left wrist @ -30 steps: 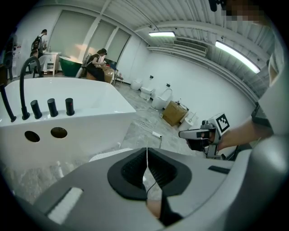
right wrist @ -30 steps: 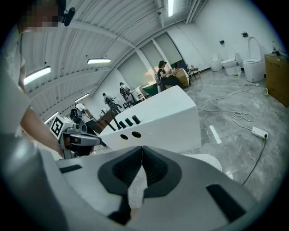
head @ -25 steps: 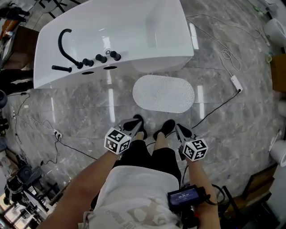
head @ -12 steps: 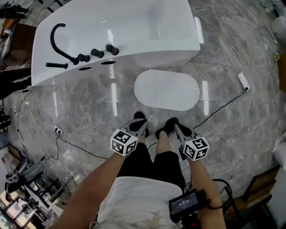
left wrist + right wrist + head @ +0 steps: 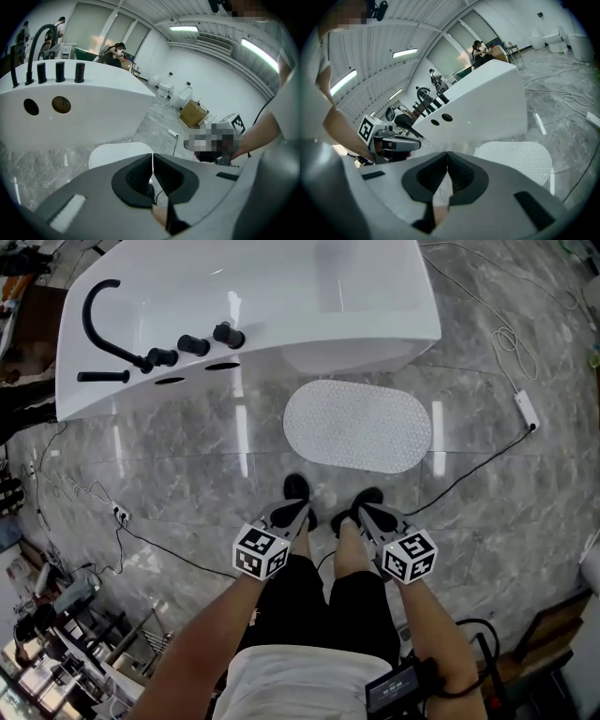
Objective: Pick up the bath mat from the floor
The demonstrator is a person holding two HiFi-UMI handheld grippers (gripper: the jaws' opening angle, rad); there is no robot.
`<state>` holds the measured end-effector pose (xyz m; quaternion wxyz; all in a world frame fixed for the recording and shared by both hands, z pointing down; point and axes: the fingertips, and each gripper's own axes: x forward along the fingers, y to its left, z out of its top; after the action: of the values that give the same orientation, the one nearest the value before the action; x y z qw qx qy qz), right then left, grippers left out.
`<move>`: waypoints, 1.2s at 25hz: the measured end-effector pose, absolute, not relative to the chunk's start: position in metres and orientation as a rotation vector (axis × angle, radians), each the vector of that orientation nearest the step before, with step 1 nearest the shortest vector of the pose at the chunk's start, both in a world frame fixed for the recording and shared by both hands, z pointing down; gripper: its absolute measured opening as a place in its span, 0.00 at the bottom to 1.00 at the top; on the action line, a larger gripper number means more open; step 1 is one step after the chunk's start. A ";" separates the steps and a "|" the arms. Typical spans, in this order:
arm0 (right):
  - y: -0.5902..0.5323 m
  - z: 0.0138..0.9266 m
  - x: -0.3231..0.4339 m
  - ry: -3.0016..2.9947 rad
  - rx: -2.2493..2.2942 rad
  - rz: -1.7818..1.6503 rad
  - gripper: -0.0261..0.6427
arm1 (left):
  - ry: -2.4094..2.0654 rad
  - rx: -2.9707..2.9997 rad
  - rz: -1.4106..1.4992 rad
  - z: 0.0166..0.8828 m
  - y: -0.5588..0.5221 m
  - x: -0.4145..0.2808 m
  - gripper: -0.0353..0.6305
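**Faucet** [image 5: 101,320]: black, on the tub's left end.

**Tub** [image 5: 281,296]: white, lying across the top of the head view, with its near wall facing the mat.

**Left gripper** [image 5: 298,512]: jaws pressed together with nothing between them. It is held over the left shoe [image 5: 296,488], short of the mat's near edge and apart from it.

**Mat** [image 5: 361,426]: white, oval and dotted, flat on the grey floor [image 5: 178,456] between the tub and the shoes. Its far edge lies close under the tub wall, and it may be touching. Only the head view shows the mat whole. The left gripper view catches its left part above the jaws, plus a box [image 5: 193,114] far off. The right gripper view has the mat right of the jaws and the other gripper's cube [image 5: 368,129] at left.

**Right gripper** [image 5: 361,514]: jaws pressed together and empty. It is over the right shoe [image 5: 367,496], clear of the mat.

**Cable** [image 5: 469,470]: runs from beside the shoes to a power strip [image 5: 525,409], passing near the mat's right end but apart from it.

**Open room**: there is bare floor left of the mat and along its near edge.
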<state>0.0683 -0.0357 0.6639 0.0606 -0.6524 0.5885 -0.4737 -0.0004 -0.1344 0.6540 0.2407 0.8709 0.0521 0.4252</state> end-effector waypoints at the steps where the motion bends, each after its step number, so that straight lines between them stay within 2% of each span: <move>1: -0.037 0.669 0.066 1.782 -1.967 -1.439 0.05 | 0.136 2.381 1.169 0.661 -0.137 -0.002 0.07; 15: -0.047 0.728 0.065 1.640 -1.991 -1.451 0.05 | 0.266 2.395 1.212 0.733 -0.144 0.020 0.07; 30: -0.078 0.822 0.109 1.510 -2.081 -1.308 0.05 | 0.138 2.483 1.182 0.833 -0.223 0.025 0.07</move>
<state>0.1089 -0.0784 0.8225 0.1281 -0.7155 0.5190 -0.4497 0.0254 -0.2226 0.8325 0.1929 0.8848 0.0491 0.4212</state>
